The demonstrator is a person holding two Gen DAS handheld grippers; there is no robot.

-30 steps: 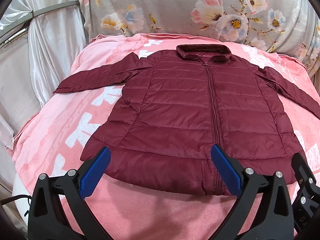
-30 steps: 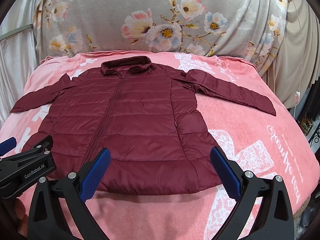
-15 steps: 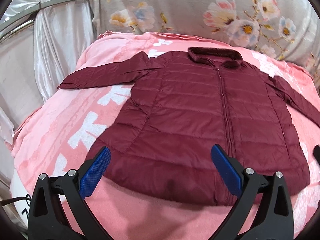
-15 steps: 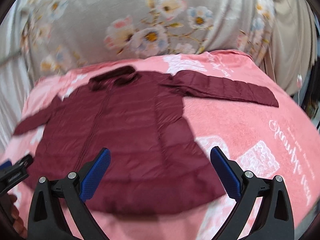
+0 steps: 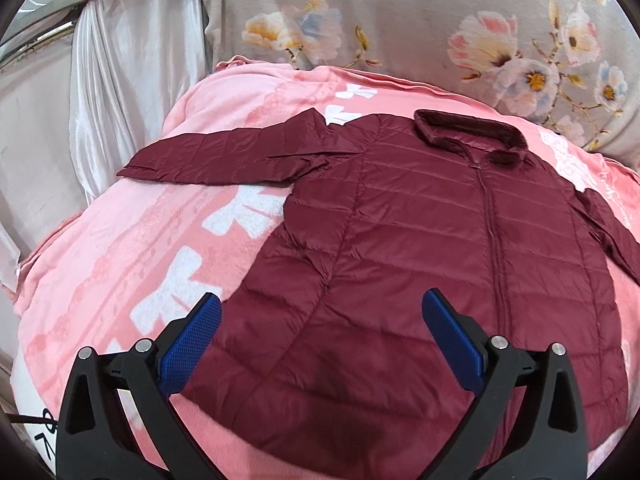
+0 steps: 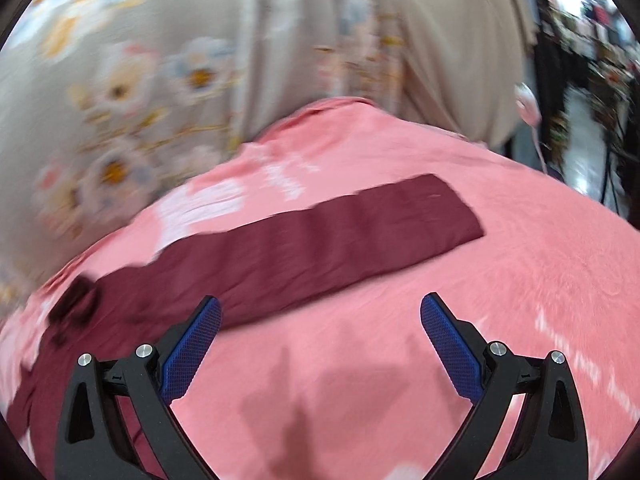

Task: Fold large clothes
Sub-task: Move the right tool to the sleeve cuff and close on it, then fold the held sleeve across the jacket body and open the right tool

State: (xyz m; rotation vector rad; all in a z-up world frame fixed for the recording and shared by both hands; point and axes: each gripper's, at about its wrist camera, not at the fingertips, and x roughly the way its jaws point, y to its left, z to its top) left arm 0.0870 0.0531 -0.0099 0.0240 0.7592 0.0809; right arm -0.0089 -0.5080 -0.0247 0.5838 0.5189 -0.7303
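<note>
left tongs (image 5: 320, 334) released, empty, above jacket (image 5: 420, 248) body | right tongs (image 6: 320, 334) released, facing right sleeve (image 6: 320, 236) | jacket flat, zipped, on pink blanket (image 5: 120, 248) | your sleeves are spread, ready to fold inward

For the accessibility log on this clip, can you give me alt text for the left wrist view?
A dark red puffer jacket lies flat and zipped on a pink blanket, collar away from the camera, one sleeve stretched out to the left. The open left gripper hovers over its hem, holding nothing, with a floral cloth behind.
</note>
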